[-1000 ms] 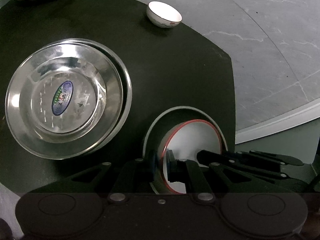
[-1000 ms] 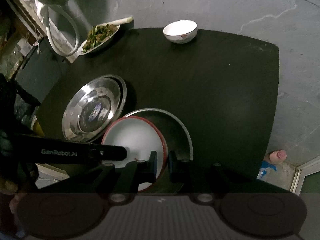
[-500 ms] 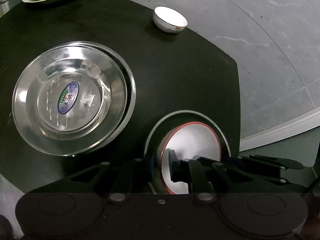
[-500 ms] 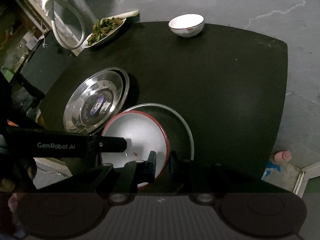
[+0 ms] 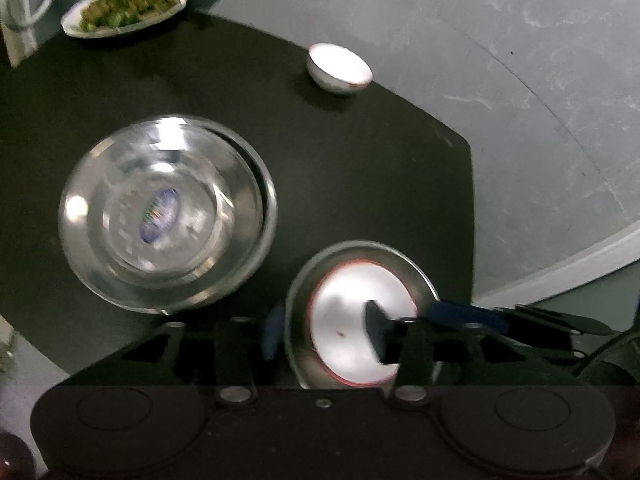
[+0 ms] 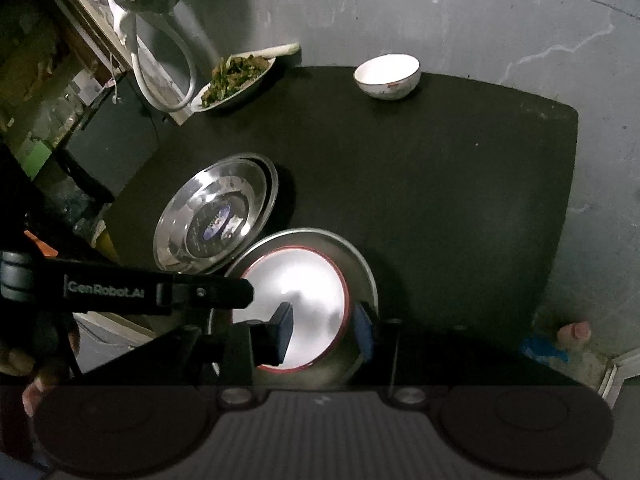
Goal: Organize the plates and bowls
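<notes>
Jaws: both my grippers, left [image 5: 324, 334] and right [image 6: 326, 330], spread, straddling opposite rims, gripping nothing.
Red-rimmed plate [image 6: 296, 296]: nested in steel dish [image 6: 366, 276], on counter [image 6: 440, 184].
Reason: I judge it just stacked.

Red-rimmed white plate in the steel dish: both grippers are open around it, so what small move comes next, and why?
Probably lift both grippers clear. The red-rimmed white plate lies flat in the steel dish; the left gripper and right gripper are open, gripping nothing.
</notes>
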{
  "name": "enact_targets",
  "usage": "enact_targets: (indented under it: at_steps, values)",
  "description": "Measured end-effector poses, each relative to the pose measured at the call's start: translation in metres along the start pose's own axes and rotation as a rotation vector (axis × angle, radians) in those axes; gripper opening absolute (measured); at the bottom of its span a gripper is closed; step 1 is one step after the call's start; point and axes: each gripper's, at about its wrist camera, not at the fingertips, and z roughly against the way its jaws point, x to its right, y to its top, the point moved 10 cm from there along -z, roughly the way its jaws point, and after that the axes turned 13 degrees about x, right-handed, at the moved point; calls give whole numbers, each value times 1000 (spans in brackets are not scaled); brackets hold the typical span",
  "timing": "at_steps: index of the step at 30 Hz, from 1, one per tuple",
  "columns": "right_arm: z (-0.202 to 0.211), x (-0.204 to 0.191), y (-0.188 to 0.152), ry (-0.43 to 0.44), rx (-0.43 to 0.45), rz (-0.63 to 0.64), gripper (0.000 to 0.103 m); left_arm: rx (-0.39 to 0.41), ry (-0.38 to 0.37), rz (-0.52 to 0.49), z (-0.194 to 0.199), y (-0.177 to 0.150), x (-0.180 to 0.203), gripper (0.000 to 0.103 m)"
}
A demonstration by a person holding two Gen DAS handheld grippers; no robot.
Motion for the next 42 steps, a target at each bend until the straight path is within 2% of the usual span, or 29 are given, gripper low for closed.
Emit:
enact_targets:
  at_steps: [1, 4, 6, 7, 10, 11, 12, 14, 20, 24, 29, 34, 38, 42]
  values:
    - [1, 0, 2, 0, 5, -3, 41, 12, 8, -4, 2, 5, -2, 58]
    - [5, 1, 8, -18, 29, -1, 52, 34, 6, 4, 3, 19, -9, 62]
    - [5, 3, 15, -41, 47, 10, 60, 59, 22, 0, 0, 32, -14, 78]
    - [4, 4, 19, -53, 55, 10, 62, 74, 36, -5, -1, 39, -18, 80]
    - [-1, 10, 31, -91, 78, 15, 82, 113, 70, -20, -10, 64, -30, 92]
    - [-3, 12, 35, -113, 90, 24, 92, 123, 81, -21, -16, 72, -33, 96]
    - [-5, 15, 40, -136, 99, 34, 98, 131, 88, -23, -20, 81, -36, 98]
    - [-13, 22, 47, -175, 102, 47, 102, 144, 98, -26, -32, 98, -44, 99]
    - [-44, 52, 69, -312, 84, 40, 103, 159, 113, 21, -75, 142, -61, 102]
    - [-67, 74, 95, -398, 120, 16, 103, 161, 102, 42, -106, 167, -65, 102]
    - [-99, 92, 135, -412, 197, -35, 103, 170, 84, 57, -144, 195, -61, 102]
    - [-138, 98, 163, -398, 224, -40, 101, 151, 90, 124, -179, 207, -67, 102]
    - [-161, 100, 171, -398, 216, -10, 93, 138, 90, 133, -199, 210, -65, 101]
    - [-176, 102, 176, -377, 201, 1, 83, 125, 62, 150, -212, 209, -60, 89]
